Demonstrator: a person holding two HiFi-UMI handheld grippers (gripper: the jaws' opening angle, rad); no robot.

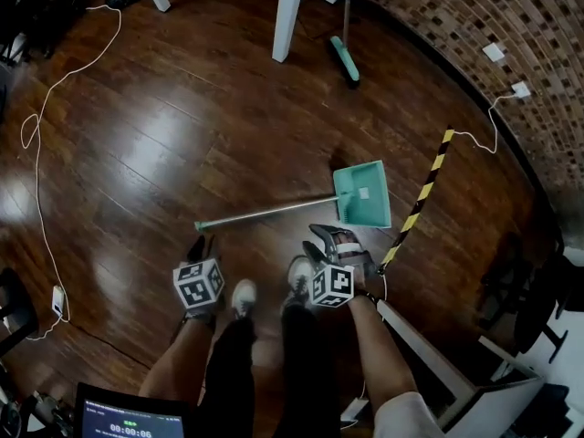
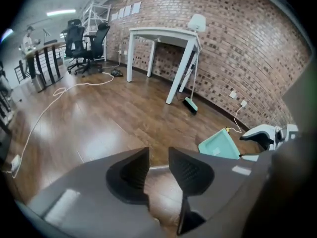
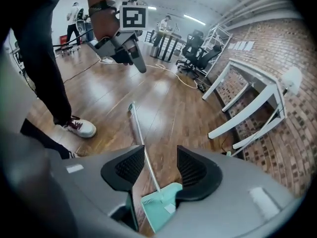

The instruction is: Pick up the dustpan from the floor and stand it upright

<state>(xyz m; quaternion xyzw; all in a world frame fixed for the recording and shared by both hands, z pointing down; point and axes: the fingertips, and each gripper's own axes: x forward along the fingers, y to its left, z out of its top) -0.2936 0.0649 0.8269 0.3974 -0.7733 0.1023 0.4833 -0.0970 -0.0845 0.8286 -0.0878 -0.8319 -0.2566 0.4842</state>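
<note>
Approach step. Dustpan (image 1: 362, 192) lies flat on the floor, pan to the right, handle (image 1: 265, 213) running left. My left gripper (image 2: 158, 155) and right gripper (image 3: 161, 152) hover above the handle, jaws apart, holding nothing. Next, I judge: lower, close on the handle, swing it upright.

Glossy dark wooden floor (image 1: 182, 135) is reflecting overhead light. A brick wall (image 1: 456, 16) is running along the right, a white table (image 2: 163, 32) standing against it. Black office chairs (image 2: 79, 38) are sitting farther back.
</note>
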